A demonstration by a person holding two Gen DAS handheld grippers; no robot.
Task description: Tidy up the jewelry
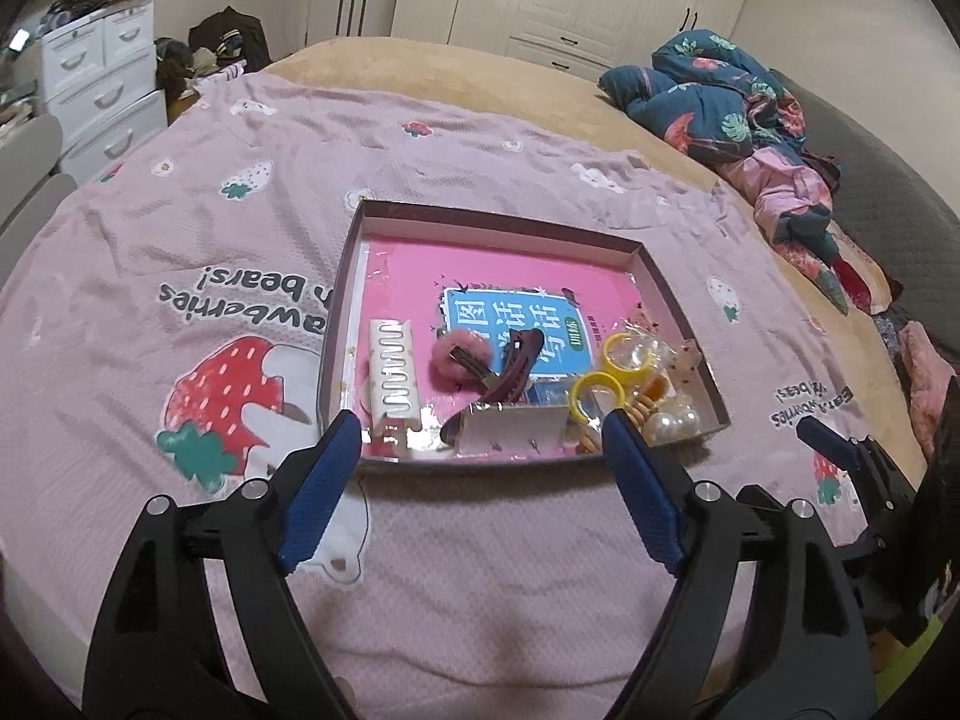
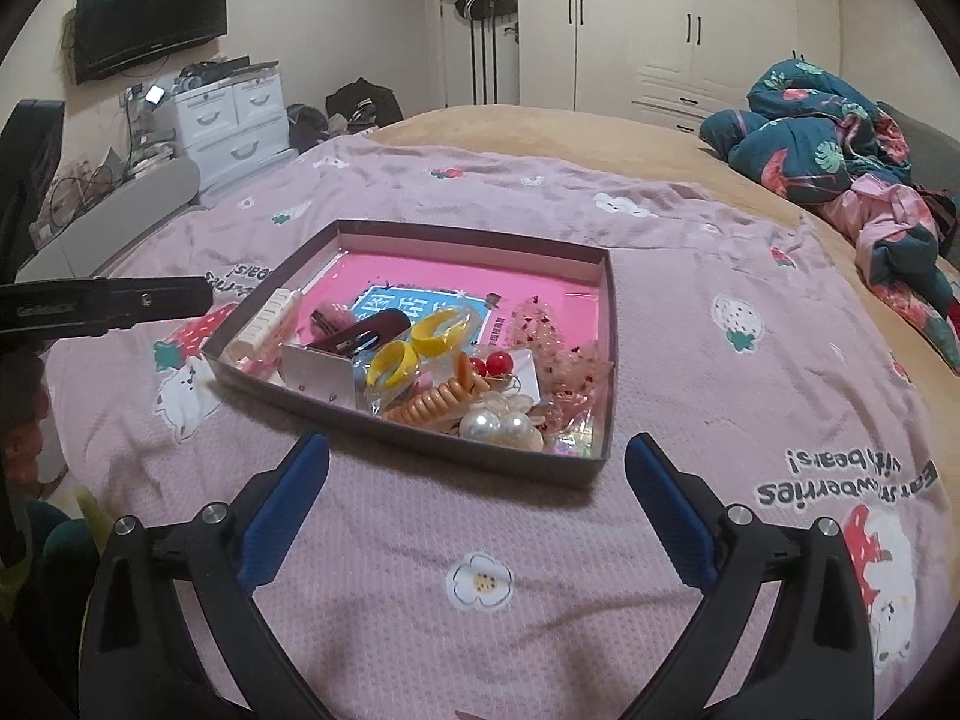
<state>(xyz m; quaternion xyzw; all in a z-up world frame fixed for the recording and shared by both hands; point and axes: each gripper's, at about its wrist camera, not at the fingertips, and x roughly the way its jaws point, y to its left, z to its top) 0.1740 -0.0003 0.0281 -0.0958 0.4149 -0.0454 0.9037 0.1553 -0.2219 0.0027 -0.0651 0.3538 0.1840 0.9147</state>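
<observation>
Right tool (image 2: 477, 456) spread, near tray (image 2: 420, 429) edge

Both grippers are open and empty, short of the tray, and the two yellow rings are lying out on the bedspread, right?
Not quite. The yellow rings lie inside the tray, as the right wrist view shows. The rest holds: left gripper and right gripper are open, empty and short of the tray.

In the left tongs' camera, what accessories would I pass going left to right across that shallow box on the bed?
White comb-style hair clip → fluffy pink pompom clip → dark maroon hair clip → yellow rings → large pearl beads, all inside the cardboard box.
</observation>
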